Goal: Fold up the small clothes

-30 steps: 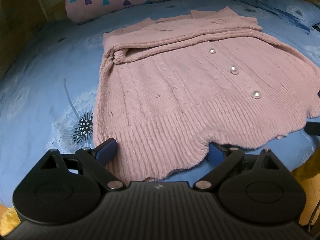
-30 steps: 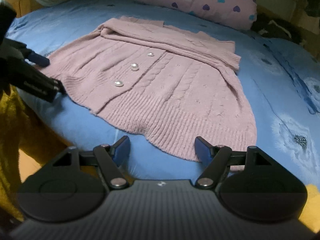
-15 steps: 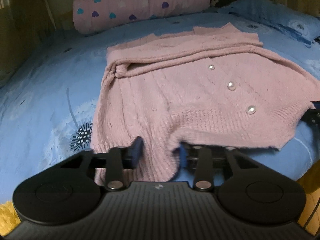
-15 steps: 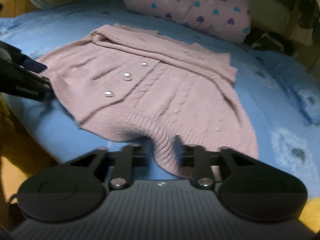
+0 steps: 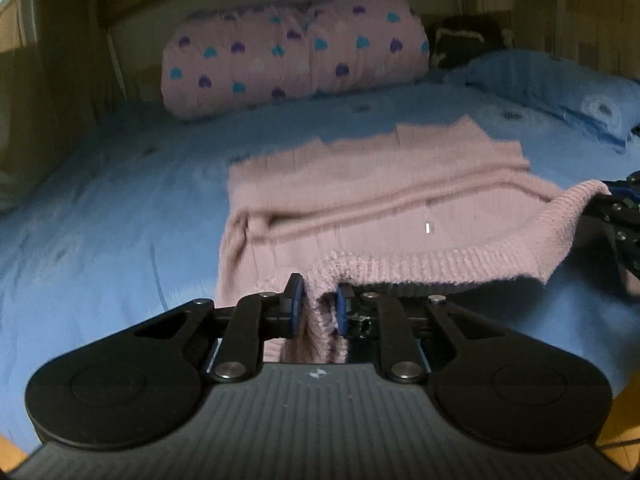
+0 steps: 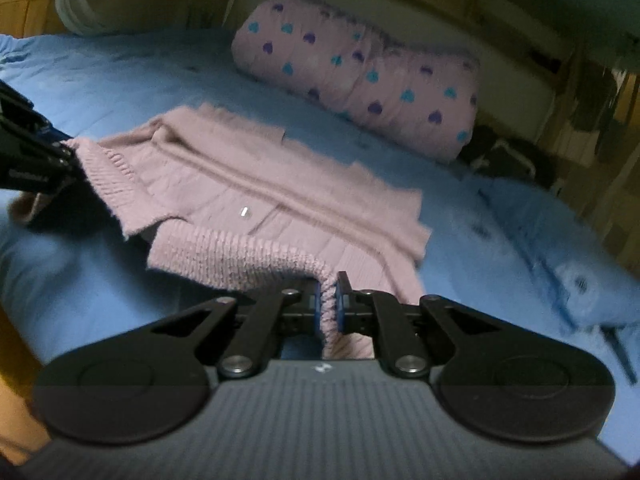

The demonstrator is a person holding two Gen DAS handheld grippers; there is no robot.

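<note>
Your left gripper (image 5: 318, 308) is clamped on the ribbed hem (image 5: 432, 268) of the pink knit cardigan (image 5: 360, 196), with a thick bunch of knit squeezed between its blue pads. Your right gripper (image 6: 329, 306) is likewise clenched on the same hem, nearer the garment's other bottom corner. Between the two tools the hem hangs lifted off the blue bedsheet (image 5: 120, 208) in a slack band, while the rest of the cardigan lies flat ahead of both grippers.

The relation to watch is straight ahead of you: the collar end and the folded-over sleeves lie beyond the fingertips, toward the heart-print pillow (image 5: 292, 56), so the cardigan's long axis runs away from the tools, from the held hem to the far edge. Both grippers sit at the near end, roughly level with each other, one on each side of the button line; a single pearl button (image 6: 245, 211) shows just ahead of the right tool.

Judging from this, the fold calls for carrying the hem forward over the body to meet the far edge. Keep the two tools level and the band taut, or the hem will probably land skewed.
</note>
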